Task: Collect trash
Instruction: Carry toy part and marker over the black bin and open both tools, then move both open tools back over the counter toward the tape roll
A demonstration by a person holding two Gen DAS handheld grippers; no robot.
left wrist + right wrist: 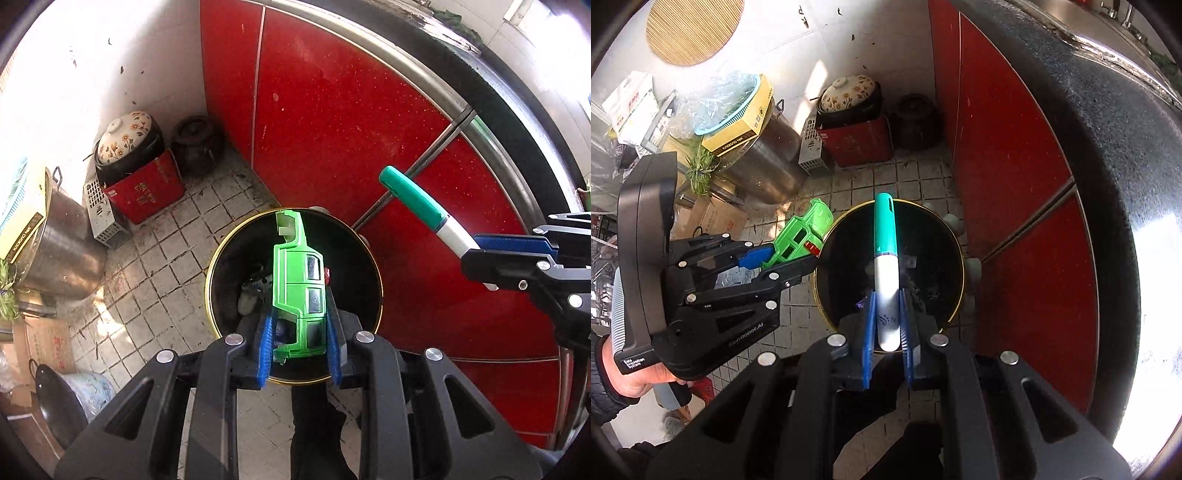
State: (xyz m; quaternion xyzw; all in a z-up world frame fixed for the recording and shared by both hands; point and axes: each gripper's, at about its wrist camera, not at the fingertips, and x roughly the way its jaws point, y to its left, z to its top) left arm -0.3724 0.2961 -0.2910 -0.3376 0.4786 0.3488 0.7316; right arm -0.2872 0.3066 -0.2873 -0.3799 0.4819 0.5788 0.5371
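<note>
Red cabinet fronts [332,110] back the black bin [221,266] below me; my left tool [299,347] clamps the green toy car [299,280], my right tool [886,332] the marker [886,266], both poised over it for dropping.

Green toy car body [299,291] is hanging nose-down over the open black bin [218,266], which is standing on the tiled floor. Marker [886,269], teal cap, white barrel, is pointing cap-first above the same gold-rimmed bin.
</note>
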